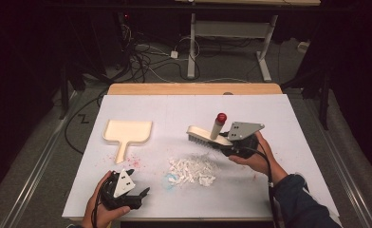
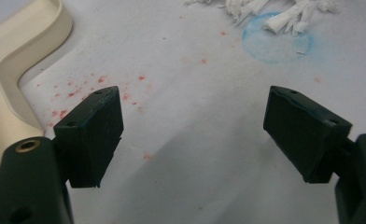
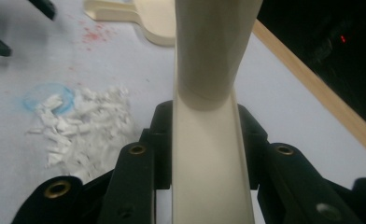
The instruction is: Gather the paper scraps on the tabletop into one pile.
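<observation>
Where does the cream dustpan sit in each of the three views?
High view: dustpan left of centre on the table, handle toward the person.
Left gripper view: at the left edge.
Right gripper view: at the top, left of the brush.
Shared landmark: the white scraps beside the blue ring.

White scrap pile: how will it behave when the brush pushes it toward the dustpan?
The white scrap pile looks like loose, light bits, so it will probably scatter rather than slide together. Some may catch in the brush bristles. The dustpan looks light; it may shift.

My spot: lab-type recording room. Dark surround, cable tangle (image 1: pixel 141 57) on floor, white-legged desk (image 1: pixel 231 33) behind my white-topped table (image 1: pixel 288 114).
</observation>
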{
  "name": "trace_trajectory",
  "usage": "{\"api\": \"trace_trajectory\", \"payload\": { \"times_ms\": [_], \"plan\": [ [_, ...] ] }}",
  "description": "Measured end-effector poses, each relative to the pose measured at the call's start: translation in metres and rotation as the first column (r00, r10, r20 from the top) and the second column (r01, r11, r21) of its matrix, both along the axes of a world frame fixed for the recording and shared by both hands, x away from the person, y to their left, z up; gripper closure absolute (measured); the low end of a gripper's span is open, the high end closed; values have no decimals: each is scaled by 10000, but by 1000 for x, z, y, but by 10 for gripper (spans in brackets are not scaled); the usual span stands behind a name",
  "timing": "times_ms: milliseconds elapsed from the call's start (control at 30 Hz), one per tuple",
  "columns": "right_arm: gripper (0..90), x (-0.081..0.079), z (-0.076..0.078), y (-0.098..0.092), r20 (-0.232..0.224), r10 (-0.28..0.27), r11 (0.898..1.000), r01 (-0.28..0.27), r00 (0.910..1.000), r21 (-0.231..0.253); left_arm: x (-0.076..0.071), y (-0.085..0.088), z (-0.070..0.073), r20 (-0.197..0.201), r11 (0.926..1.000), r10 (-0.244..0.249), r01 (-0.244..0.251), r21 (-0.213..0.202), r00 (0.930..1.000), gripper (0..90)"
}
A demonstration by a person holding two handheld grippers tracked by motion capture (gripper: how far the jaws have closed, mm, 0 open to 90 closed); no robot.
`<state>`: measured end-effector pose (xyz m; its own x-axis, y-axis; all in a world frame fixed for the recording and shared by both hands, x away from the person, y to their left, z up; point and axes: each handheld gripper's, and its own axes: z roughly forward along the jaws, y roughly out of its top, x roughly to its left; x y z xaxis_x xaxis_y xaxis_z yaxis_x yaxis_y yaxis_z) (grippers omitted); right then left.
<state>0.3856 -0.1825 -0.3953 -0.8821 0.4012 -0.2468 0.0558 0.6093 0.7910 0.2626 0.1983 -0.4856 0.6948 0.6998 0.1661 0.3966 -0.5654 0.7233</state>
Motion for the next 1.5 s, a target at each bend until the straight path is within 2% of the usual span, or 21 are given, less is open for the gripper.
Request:
{"api": "trace_trajectory", "payload": {
  "times_ms": [100,167,200,267,300,400,467,500,633,700,733,800,833,933,1000,1033,1100,1167,1233,1333,1500],
  "plan": [
    [680,-5,-3,-10,-83,-1194,9916,1188,9928,-513,0,0,1,40,10000,-5,5,0,10000,187],
    [681,-9,-10,-13,-126,-2027,9748,2005,9792,-980,-1,0,1,67,10000,-31,31,31,10000,187],
    [680,-11,-14,-14,-141,-2253,9668,2217,9742,-1272,0,0,1,73,10000,-25,25,15,10000,187],
    [681,-17,-19,-14,-247,-2711,9522,2644,9622,-1531,0,0,2,91,10000,-62,61,30,9999,187],
    [681,-20,-21,-13,-392,-2776,9488,2676,9599,-1677,0,0,2,91,10000,-70,70,18,9999,187],
    [680,-33,-25,-5,-1020,-2656,9548,2469,9587,-1656,0,-1,2,109,9999,-131,131,37,9999,187],
    [679,-42,-28,7,-946,-2459,9586,2276,9647,-1710,0,-1,2,141,9999,-157,157,18,9998,187],
    [680,-44,-28,10,-1073,-2391,9617,2201,9650,-1634,-1,-1,3,164,9999,-164,164,6,9997,187],
    [681,-53,-28,27,-1175,-2065,9756,1952,9714,-1005,-1,-1,4,269,9999,-121,123,-81,9996,187],
    [680,-56,-26,32,-928,-2011,9788,1964,9752,-576,0,-1,4,270,9999,-113,115,-90,9996,187],
    [681,-58,-25,34,-651,-1998,9787,1960,9777,-606,0,-1,4,287,9999,-89,92,-92,9995,187],
    [681,-59,-22,34,-413,-2085,9774,2066,9772,-458,-1,0,4,303,9999,-91,95,-117,9995,187],
    [681,-59,-20,31,-384,-2106,9771,2091,9768,-407,-1,0,5,427,9999,-111,115,-80,9990,187],
    [681,-62,-12,23,-196,-2166,9762,2163,9761,-152,-2,1,6,383,9999,-44,49,-137,9993,187],
    [681,-65,-5,18,-223,-2061,9778,2068,9783,346,-1,1,6,536,10000,-37,42,-89,9986,187],
    [681,-67,0,17,-260,-1946,9790,1958,9805,563,-2,2,6,465,9999,40,-33,-167,9989,187],
    [681,-73,6,19,-271,-1616,9822,1635,9865,922,-1,4,8,646,9996,116,-100,-252,9978,187],
    [681,-77,8,25,-642,-1133,9840,1210,9915,1310,-2,8,10,683,9990,326,-304,-336,9971,186],
    [681,-83,7,37,-909,-637,9862,766,9938,1465,-3,13,12,801,9972,545,-501,-551,9953,182],
    [680,-91,-2,60,-1146,-11,9930,146,9934,1176,-4,20,14,905,9933,893,-819,-816,9919,183],
    [681,-98,-22,88,-2284,893,9936,-708,9695,881,-7,22,16,1151,9861,1264,-1121,-1229,9853,184]
  ]
}}
